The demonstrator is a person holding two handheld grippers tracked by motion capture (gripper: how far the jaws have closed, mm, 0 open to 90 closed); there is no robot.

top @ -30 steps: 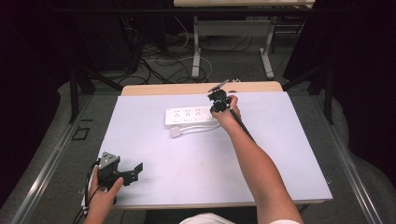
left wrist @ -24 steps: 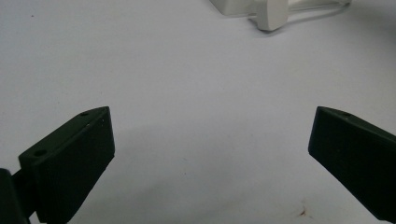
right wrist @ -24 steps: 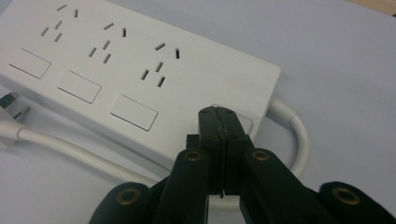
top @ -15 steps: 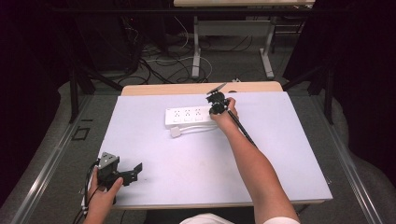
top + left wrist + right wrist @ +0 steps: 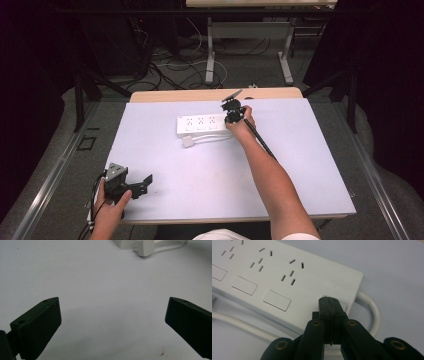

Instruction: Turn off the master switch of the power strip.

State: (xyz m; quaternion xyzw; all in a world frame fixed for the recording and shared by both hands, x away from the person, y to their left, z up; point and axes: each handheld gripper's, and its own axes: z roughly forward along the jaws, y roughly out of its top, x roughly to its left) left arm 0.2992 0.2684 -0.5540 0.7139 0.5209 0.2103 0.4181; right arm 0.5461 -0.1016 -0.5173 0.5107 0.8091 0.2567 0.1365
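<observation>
Barely shifted: right gripper (image 5: 329,300) | jaws pressed together, empty, tips on power strip (image 5: 287,277) switch to press it | left gripper (image 5: 131,184) parked, jaws wide, empty

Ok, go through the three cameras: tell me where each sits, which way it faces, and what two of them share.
High view: above the person's side, looking forward and down on the table; both forearms, left gripper and right gripper show.
Left gripper view: rides the left gripper, looking low across the table between open jaws.
Right gripper view: rides the right gripper, looking down; shut jaws tip against the power strip at its switch.
Shared: all three show the power strip and its cord.
</observation>
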